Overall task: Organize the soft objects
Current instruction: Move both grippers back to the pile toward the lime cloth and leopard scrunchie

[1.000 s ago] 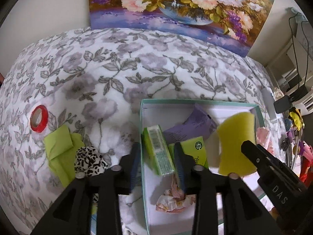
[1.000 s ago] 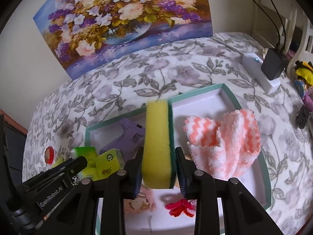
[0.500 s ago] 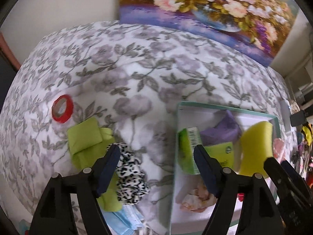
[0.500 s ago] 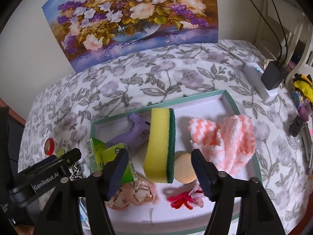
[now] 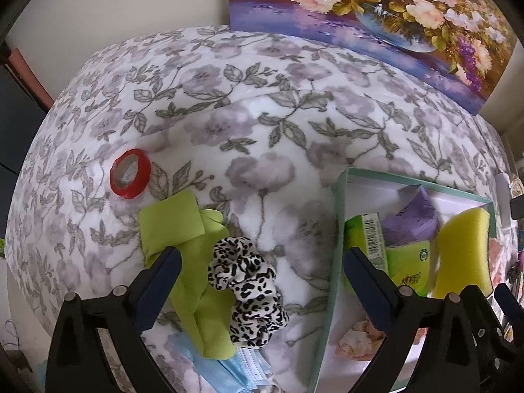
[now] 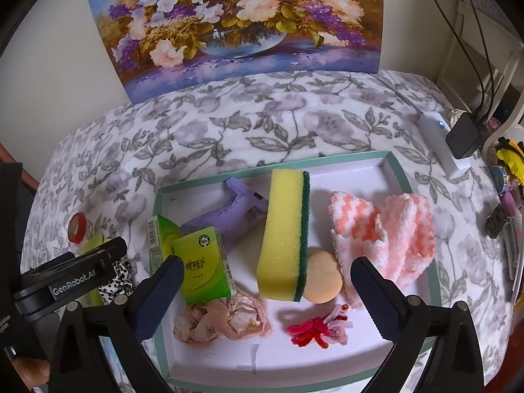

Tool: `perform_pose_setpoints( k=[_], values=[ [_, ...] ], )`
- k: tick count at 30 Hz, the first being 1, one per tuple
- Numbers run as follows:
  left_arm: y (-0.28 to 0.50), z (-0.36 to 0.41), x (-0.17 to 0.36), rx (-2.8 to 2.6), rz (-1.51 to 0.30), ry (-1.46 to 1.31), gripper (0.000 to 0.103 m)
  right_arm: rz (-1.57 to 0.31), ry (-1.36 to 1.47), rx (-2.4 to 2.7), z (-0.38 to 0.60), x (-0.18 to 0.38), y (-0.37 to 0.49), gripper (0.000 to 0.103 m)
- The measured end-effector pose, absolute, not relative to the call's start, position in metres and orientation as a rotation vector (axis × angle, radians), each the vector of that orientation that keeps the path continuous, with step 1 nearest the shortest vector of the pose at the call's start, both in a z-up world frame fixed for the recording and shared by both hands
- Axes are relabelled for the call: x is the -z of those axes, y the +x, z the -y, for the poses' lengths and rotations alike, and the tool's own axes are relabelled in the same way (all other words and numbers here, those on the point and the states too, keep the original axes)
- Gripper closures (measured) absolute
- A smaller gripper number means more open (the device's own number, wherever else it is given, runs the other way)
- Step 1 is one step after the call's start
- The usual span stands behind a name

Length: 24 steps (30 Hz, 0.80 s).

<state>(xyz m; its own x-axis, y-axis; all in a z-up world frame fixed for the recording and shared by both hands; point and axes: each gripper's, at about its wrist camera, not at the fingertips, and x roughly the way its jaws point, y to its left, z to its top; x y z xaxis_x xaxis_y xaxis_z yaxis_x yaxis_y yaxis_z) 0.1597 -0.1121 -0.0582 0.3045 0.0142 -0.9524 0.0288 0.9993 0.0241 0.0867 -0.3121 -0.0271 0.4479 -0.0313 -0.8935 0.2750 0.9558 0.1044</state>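
In the right wrist view my right gripper [image 6: 267, 268] hangs over the teal-rimmed box [image 6: 396, 170], jaws opening. The yellow sponge [image 6: 285, 229] stands on edge between them, touched by neither pad. Two green tissue packs [image 6: 203, 268], a purple pouch [image 6: 235, 216], a pink-and-white fluffy cloth [image 6: 386, 232] and a peach puff [image 6: 322, 278] also lie in the box. My left gripper [image 5: 260, 271] is over the bedspread left of the box [image 5: 337, 229], jaws opening. A leopard scrunchie [image 5: 245, 278] lies below them on a lime cloth [image 5: 183, 229].
A red tape roll [image 5: 129, 173] and a blue face mask [image 5: 229, 370] lie on the floral bedspread [image 5: 262, 114] near the lime cloth. A flower painting [image 6: 245, 23] leans at the back. A white charger [image 6: 442, 140] and cables sit at the right edge.
Both grippers went from shut to wide. The right one let go of the sponge, which stands in the box. The left one let go of a tissue pack and moved left over the scrunchie.
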Motion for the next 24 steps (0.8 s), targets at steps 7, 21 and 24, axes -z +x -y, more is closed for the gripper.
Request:
perform_pose_setpoints(
  k=[7,21,24],
  values=[
    [0.161,0.110,0.060,0.018,-1.278,0.025,0.004,-1.102,0.249,0.185,0.310,0.030,0.088,0.000],
    [0.164,0.063,0.032,0.005,-1.269,-0.012,0.004,-1.061,0.150,0.116,0.265,-0.001,0.088,0.000],
    [0.164,0.045,0.025,-0.011,-1.262,-0.027,0.004,-1.042,0.136,0.075,0.245,-0.012,0.090,0.000]
  ],
)
